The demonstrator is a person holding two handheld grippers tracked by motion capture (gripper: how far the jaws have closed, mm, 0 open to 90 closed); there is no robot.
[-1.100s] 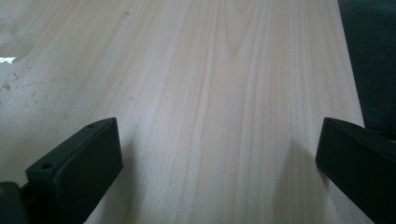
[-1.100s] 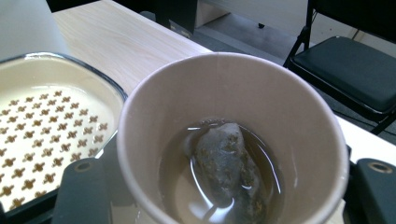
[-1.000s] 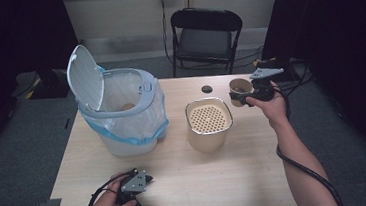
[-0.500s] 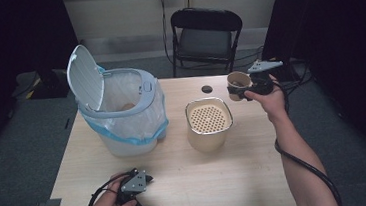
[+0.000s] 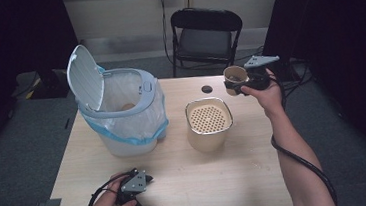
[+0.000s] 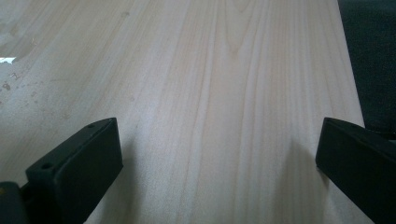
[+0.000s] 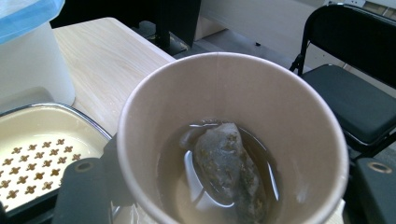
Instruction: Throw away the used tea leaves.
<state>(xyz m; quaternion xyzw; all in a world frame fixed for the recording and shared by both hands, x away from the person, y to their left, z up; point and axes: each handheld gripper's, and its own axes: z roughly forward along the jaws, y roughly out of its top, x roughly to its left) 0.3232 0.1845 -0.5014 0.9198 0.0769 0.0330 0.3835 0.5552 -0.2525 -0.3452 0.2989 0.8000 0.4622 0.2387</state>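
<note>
Your right gripper (image 5: 234,84) grips a thin paper cup (image 7: 233,140) held in the air, a wet tea bag (image 7: 229,163) slumped in shallow liquid. Just below and beside it sits the cream bin with a perforated strainer top (image 5: 209,119); tipping there looks next, slowly. Your left gripper (image 5: 138,199) rests wide open, empty, on the smooth wooden table (image 6: 210,84).

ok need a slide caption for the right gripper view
Right gripper holds a paper cup with a used tea bag in liquid, beside the perforated container.
</note>
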